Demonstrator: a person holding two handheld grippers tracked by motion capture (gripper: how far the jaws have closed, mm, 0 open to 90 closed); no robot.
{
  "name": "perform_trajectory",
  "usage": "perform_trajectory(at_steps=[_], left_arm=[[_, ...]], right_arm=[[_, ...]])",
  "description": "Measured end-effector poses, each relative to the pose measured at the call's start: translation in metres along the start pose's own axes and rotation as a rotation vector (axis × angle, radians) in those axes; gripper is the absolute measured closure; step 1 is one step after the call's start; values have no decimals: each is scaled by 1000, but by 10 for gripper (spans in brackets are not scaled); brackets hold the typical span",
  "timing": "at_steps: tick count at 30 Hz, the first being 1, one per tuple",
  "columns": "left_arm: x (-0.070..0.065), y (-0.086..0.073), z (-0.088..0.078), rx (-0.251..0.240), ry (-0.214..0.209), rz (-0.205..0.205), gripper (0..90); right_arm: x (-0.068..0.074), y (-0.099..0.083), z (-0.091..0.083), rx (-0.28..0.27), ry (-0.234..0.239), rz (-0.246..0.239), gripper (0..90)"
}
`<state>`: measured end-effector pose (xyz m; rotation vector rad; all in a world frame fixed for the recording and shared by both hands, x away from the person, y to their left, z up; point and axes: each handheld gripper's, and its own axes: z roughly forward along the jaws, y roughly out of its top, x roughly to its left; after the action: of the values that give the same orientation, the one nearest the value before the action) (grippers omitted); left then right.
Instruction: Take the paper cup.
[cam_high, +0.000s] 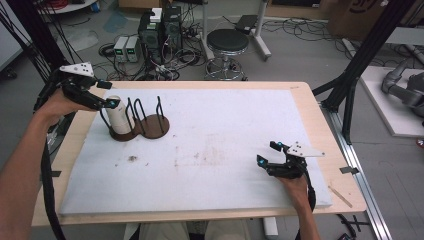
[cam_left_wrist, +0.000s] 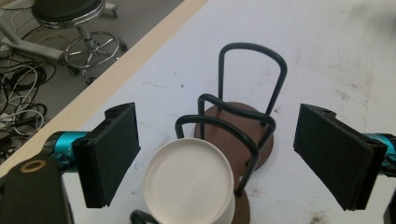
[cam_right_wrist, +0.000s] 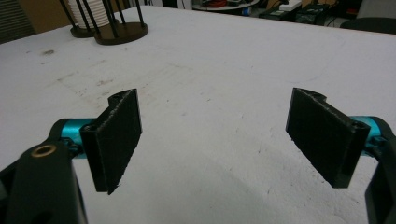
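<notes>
While the left tool hung over the white cup, its jaws stood wide apart, one on each side of the cup and touching nothing. Cup stood upside down, flat base upward, in the near bay of a wire rack on two round brown bases, at the far left of the table. Far bay of the rack held nothing; black hoops stood close around the cup. Judged light, thin-walled, probably plastic or paper; smooth, so likely slippery, and it would dent under a hard squeeze. Best hold looked to be across the side wall just below the base, between the hoops, then straight up. Right tool rested low over the bare white mat, jaws wide open too, holding nothing, well apart from the rack
</notes>
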<state>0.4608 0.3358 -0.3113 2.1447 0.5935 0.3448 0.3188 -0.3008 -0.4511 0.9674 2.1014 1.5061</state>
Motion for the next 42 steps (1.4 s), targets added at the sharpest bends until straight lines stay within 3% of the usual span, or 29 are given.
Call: perform_trajectory(at_steps=[10,13,19,32,36,42], left_arm=[[14,12,9,180,-8,50,146],[15,11,12,188,-22,53,146],[17,5,18,266,-40,43,147],[17,1,35,391,-31,75,166],[17,0,37,406,-22,67,178],[16,1,39,432,-23,88,211]], right_arm=[[1,0,0,6,-4,-5,187],[1,0,1,6,-6,-11,187],[2,0,1,12,-6,-9,187],[2,0,0,5,-10,-13,187],[1,0,0,5,-9,-15,187],[2,0,1,10,-5,-8,187]])
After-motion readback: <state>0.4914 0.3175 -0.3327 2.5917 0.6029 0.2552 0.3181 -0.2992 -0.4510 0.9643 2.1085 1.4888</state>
